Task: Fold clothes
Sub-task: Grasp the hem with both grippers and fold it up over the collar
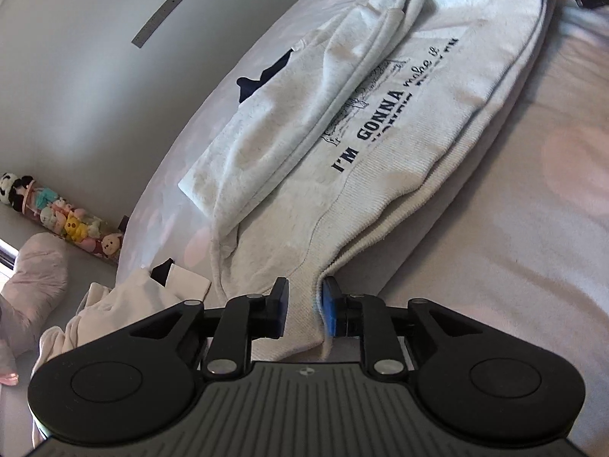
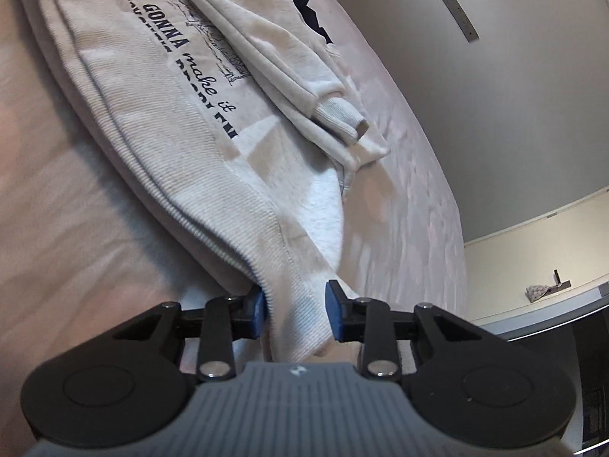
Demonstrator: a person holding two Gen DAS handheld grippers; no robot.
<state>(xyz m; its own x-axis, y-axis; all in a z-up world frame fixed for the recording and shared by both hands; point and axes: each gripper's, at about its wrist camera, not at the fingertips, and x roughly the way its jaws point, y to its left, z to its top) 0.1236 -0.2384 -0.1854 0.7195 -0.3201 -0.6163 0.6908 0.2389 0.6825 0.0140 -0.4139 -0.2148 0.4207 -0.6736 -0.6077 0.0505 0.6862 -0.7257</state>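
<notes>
Sweatshirt (image 1: 380, 129): soft, limp, bulky; hold at ribbed hem corners.
Left tongs (image 1: 304, 310): pinching hem.
Right tongs (image 2: 295, 312): around hem, grip unclear.

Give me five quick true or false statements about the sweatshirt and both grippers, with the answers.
1. The sweatshirt is light grey with dark printed lettering. True.
2. Its sleeves hang off the bed. False: they lie folded across the body.
3. The left gripper has the ribbed hem between its fingers. True.
4. The right gripper hovers over bare bedsheet. False: hem fabric sits between its fingers.
5. The sweatshirt lies on a wooden floor. False: it lies on the bedsheet.
</notes>
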